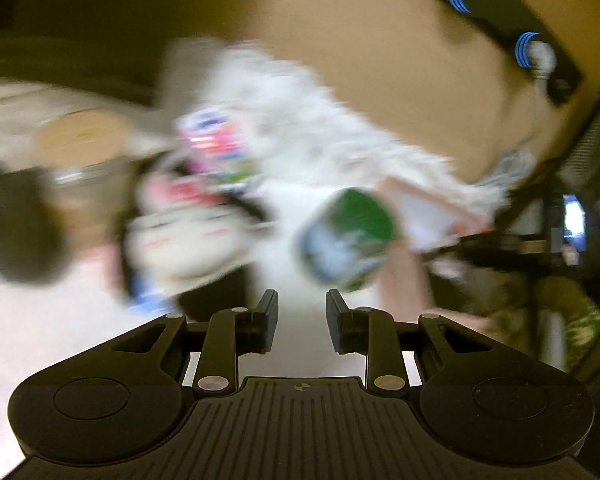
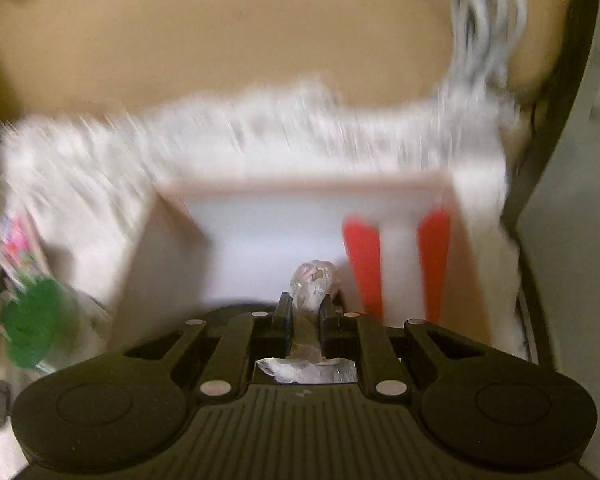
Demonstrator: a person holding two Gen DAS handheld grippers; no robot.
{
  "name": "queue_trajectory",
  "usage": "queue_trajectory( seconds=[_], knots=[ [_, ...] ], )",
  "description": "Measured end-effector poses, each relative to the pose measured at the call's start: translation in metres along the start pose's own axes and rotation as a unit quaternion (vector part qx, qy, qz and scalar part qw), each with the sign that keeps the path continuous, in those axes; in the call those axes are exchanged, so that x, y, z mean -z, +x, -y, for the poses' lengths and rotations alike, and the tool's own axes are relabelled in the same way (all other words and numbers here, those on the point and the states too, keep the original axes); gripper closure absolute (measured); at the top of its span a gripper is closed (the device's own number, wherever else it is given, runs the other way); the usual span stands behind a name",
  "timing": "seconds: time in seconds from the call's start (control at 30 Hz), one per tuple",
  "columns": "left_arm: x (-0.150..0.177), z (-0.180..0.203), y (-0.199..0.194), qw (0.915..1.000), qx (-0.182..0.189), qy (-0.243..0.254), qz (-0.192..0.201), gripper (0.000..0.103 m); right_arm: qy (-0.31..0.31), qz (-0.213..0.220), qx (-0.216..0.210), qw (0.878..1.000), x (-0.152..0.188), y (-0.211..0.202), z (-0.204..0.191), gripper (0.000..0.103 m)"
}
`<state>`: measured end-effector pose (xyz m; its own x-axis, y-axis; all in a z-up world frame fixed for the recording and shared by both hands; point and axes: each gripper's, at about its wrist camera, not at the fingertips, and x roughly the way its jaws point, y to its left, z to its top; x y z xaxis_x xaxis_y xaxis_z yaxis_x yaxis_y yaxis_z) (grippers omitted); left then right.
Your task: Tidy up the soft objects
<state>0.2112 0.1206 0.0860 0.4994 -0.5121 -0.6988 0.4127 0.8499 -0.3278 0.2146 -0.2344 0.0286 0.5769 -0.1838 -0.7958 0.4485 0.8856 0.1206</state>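
Both views are blurred by motion. My right gripper (image 2: 308, 304) is shut on a crumpled piece of clear plastic wrap (image 2: 314, 280), held just in front of a white box with a pink rim (image 2: 300, 184). Two red strips (image 2: 362, 256) show inside the box. A white fluffy cloth (image 2: 260, 132) lies behind and around it. My left gripper (image 1: 302, 300) is open with nothing between its fingers, above a pale surface. Ahead of it are a green-topped container (image 1: 348, 232), a white pouch (image 1: 184, 240) and colourful packets (image 1: 216, 144) on the fluffy cloth (image 1: 300, 120).
A jar with a brown lid (image 1: 80, 144) and a dark rounded object (image 1: 20, 228) sit at the left. The white box (image 1: 428, 216) is to the right, with a camouflage sleeve (image 1: 572, 316) beyond it. A tan wall rises behind; a dark frame (image 2: 548, 160) borders the right.
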Motion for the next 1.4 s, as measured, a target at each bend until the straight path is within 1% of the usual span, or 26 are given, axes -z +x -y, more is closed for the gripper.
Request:
queue_trajectory(
  seconds=[0.03, 0.1, 0.17, 0.23, 0.3, 0.37, 0.4, 0.47, 0.57, 0.63, 0.7, 0.77, 0.83, 0.97, 1.1, 1.23, 1.3, 1.4],
  knots=[
    [0.003, -0.013, -0.006, 0.9999, -0.016, -0.007, 0.0, 0.074, 0.001, -0.008, 0.003, 1.0, 0.004, 0.007, 0.0, 0.09],
    [0.008, -0.034, -0.015, 0.9991, -0.038, -0.019, 0.005, 0.074, -0.008, 0.002, 0.01, 1.0, 0.008, 0.005, -0.002, 0.081],
    [0.01, -0.05, -0.024, 0.9975, -0.066, -0.021, 0.013, 0.074, -0.01, 0.0, 0.015, 1.0, 0.008, 0.001, -0.005, 0.061],
    [0.011, -0.064, -0.033, 0.996, -0.084, -0.023, 0.022, 0.074, -0.015, 0.008, 0.022, 1.0, 0.008, -0.01, -0.01, 0.054],
    [0.011, -0.079, -0.041, 0.9951, -0.087, -0.037, 0.03, 0.074, -0.024, 0.034, 0.031, 0.999, 0.008, -0.03, -0.015, 0.05],
    [0.012, -0.093, -0.046, 0.9942, -0.088, -0.051, 0.036, 0.074, -0.036, 0.064, 0.034, 0.997, 0.009, -0.055, -0.022, 0.042],
    [0.012, -0.097, -0.047, 0.9939, -0.088, -0.055, 0.038, 0.074, -0.043, 0.082, 0.034, 0.995, 0.011, -0.069, -0.027, 0.04],
    [0.012, -0.105, -0.05, 0.9942, -0.077, -0.062, 0.043, 0.074, -0.055, 0.112, 0.036, 0.992, 0.014, -0.092, -0.034, 0.032],
    [0.01, -0.105, -0.05, 0.995, -0.058, -0.065, 0.049, 0.074, -0.072, 0.164, 0.042, 0.983, 0.022, -0.122, -0.049, 0.025],
    [0.008, -0.102, -0.049, 0.9955, -0.043, -0.064, 0.055, 0.074, -0.078, 0.187, 0.036, 0.979, 0.031, -0.137, -0.06, 0.025],
    [0.005, -0.1, -0.049, 0.9957, -0.031, -0.062, 0.061, 0.074, -0.093, 0.187, 0.006, 0.978, 0.04, -0.146, -0.073, 0.025],
    [0.004, -0.097, -0.05, 0.9957, -0.026, -0.059, 0.066, 0.074, -0.116, 0.172, -0.037, 0.978, 0.05, -0.148, -0.09, 0.025],
    [0.002, -0.097, -0.05, 0.9965, -0.024, -0.053, 0.06, 0.074, -0.147, 0.154, -0.074, 0.974, 0.06, -0.145, -0.111, 0.025],
    [0.004, -0.105, -0.053, 0.9973, -0.036, -0.042, 0.049, 0.074, -0.199, 0.117, -0.116, 0.966, 0.078, -0.126, -0.159, 0.025],
    [0.011, -0.13, -0.059, 0.9961, -0.051, -0.058, 0.043, 0.074, -0.213, 0.096, -0.155, 0.96, 0.079, -0.107, -0.205, 0.025],
    [0.018, -0.154, -0.064, 0.9942, -0.061, -0.08, 0.038, 0.074, -0.257, 0.083, -0.167, 0.948, 0.077, -0.081, -0.255, 0.025],
    [0.019, -0.165, -0.067, 0.9931, -0.063, -0.091, 0.039, 0.074, -0.284, 0.076, -0.158, 0.943, 0.077, -0.064, -0.279, 0.025],
    [0.014, -0.18, -0.073, 0.9918, -0.064, -0.1, 0.047, 0.074, -0.302, 0.07, -0.134, 0.941, 0.077, -0.045, -0.299, 0.026]
  ],
)
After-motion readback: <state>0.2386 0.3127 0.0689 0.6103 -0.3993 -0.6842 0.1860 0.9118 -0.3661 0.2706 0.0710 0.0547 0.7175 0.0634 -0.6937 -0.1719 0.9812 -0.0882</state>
